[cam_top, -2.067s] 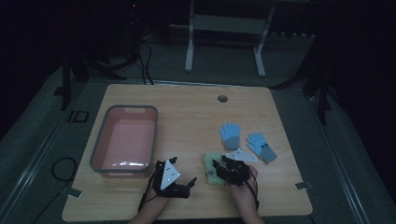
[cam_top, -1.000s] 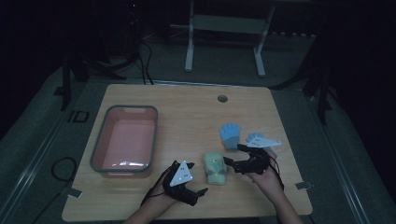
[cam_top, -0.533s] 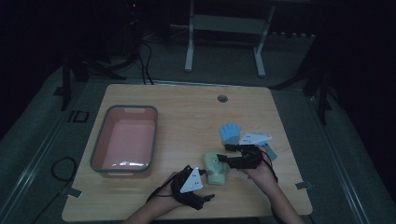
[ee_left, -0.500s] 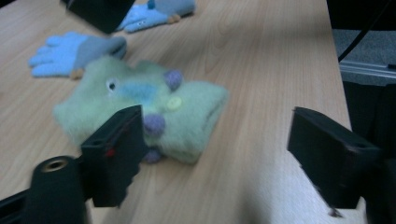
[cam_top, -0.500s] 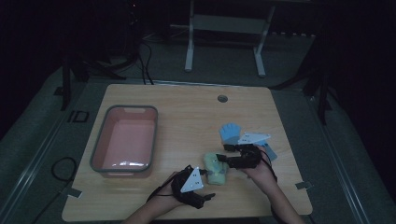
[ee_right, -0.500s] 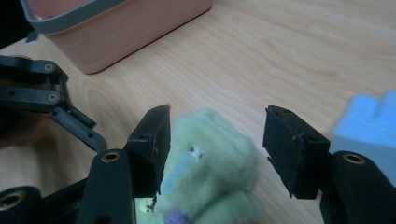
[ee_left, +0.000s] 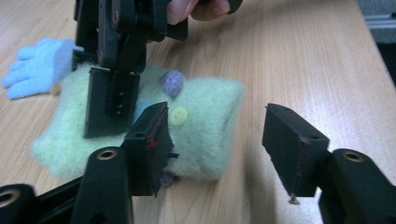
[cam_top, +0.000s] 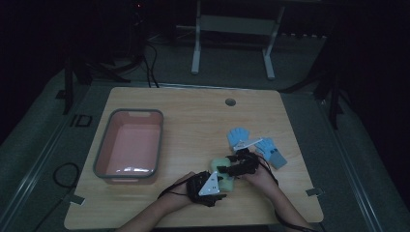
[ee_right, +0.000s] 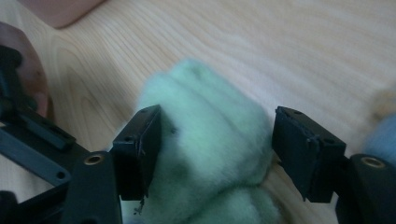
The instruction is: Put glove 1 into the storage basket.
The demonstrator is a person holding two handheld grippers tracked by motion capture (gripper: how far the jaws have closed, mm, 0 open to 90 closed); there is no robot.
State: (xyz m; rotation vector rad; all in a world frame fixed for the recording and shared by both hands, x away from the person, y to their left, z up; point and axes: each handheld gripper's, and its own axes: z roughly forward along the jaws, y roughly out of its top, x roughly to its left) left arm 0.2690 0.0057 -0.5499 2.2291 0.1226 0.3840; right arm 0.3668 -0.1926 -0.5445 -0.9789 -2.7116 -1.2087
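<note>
A pale green woolly piece (cam_top: 216, 164) with a yellow button (ee_left: 178, 116) and a purple bobble (ee_left: 171, 82) lies flat near the table's front edge. My left gripper (cam_top: 220, 182) reaches it from the near side. Its jaws have just been closing and stand open around one corner (ee_left: 219, 144): the left pad (ee_left: 150, 140) rests against the wool, the right pad (ee_left: 289, 148) is well off it. My right gripper (cam_top: 226, 169) comes in from the right. Its jaws have just been opening, and they flank a fold of the wool (ee_right: 217, 154) without squeezing it.
A pink tub (cam_top: 135, 111) stands on the left half of the wooden table (cam_top: 193, 116). Two light blue gloves (cam_top: 238, 137) (cam_top: 271, 152) lie to the right, just behind the right hand. A round hole (cam_top: 230, 102) sits near the far edge.
Both grippers have drawn in on the green piece, the left from the near left, the right from beside the blue gloves. The left jaws have narrowed.
</note>
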